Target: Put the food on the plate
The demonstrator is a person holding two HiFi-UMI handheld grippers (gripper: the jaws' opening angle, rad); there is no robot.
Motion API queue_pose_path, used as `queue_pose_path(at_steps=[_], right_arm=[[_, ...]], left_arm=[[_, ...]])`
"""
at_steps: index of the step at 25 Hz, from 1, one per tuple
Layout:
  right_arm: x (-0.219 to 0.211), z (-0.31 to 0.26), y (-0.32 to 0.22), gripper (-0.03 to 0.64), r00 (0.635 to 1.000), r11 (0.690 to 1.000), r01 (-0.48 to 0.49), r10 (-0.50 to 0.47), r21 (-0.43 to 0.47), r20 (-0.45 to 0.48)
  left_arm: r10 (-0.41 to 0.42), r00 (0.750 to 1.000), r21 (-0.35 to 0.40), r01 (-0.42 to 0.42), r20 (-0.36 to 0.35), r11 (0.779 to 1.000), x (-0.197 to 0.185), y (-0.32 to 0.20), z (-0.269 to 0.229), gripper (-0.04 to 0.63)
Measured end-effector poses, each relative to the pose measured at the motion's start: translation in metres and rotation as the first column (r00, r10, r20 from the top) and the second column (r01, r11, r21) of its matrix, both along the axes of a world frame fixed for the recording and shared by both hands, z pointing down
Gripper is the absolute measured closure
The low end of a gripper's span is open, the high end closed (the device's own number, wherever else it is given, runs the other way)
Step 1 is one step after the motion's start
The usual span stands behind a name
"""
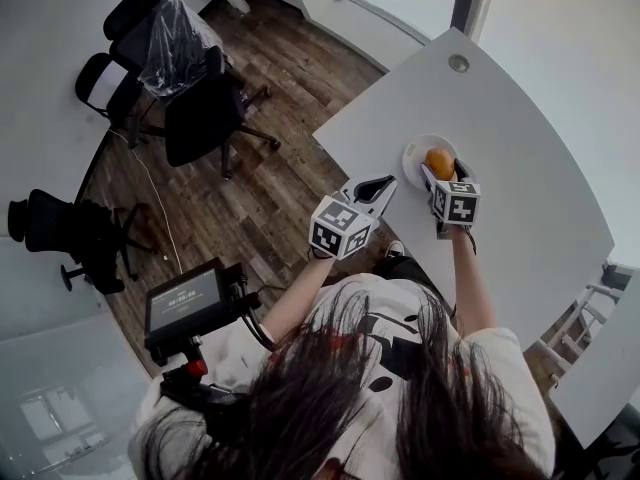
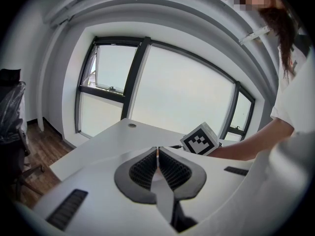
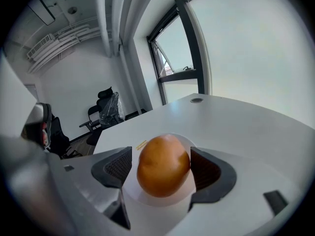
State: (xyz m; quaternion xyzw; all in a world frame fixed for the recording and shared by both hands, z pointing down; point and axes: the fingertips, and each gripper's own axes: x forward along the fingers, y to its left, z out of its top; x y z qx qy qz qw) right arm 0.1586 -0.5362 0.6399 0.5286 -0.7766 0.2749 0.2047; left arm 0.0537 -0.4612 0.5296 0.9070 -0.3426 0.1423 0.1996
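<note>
An orange-brown rounded piece of food rests on a small white plate near the white table's left edge. My right gripper is open, one jaw on each side of the food; a thin strip of plate shows between the left pad and the food. My left gripper is shut with nothing in it. It hovers over the table's edge just left of the plate.
The white table has a round cable grommet at its far end. Black office chairs stand on the wood floor to the left. A small monitor hangs by the person's left side. The right gripper's marker cube shows in the left gripper view.
</note>
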Motion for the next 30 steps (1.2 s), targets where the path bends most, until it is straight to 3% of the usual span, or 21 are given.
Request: queue_pose_path(at_steps=[9, 16, 18, 23, 30], right_arm=[[0.000, -0.067, 0.006, 0.265, 0.986, 0.984, -0.105, 0.083, 0.147, 0.144], [-0.028, -0.108, 0.043, 0.268, 0.969, 0.972, -0.123, 0.074, 0.198, 0.237], [-0.034, -0.115, 0.055, 0.376, 0.961, 0.969, -0.147, 0.093, 0.198, 0.262], [-0.070, -0.147, 0.116, 0.521, 0.945, 0.960, -0.189, 0.121, 0.206, 0.303], [-0.092, -0.135, 0.142, 0.546, 0.933, 0.963, -0.194, 0.122, 0.188, 0.338]], left_arm=[[-0.010, 1.000, 0.002, 0.010, -0.004, 1.000, -0.007, 0.003, 0.002, 0.580], [-0.002, 1.000, 0.028, 0.003, -0.027, 1.000, -0.014, 0.016, -0.009, 0.580], [-0.001, 0.999, 0.044, 0.003, -0.041, 0.999, -0.017, 0.021, -0.018, 0.580], [0.007, 0.997, 0.081, -0.001, -0.077, 0.997, -0.050, 0.066, -0.051, 0.580], [-0.002, 0.996, 0.069, 0.008, -0.086, 0.998, -0.071, 0.081, -0.035, 0.580]])
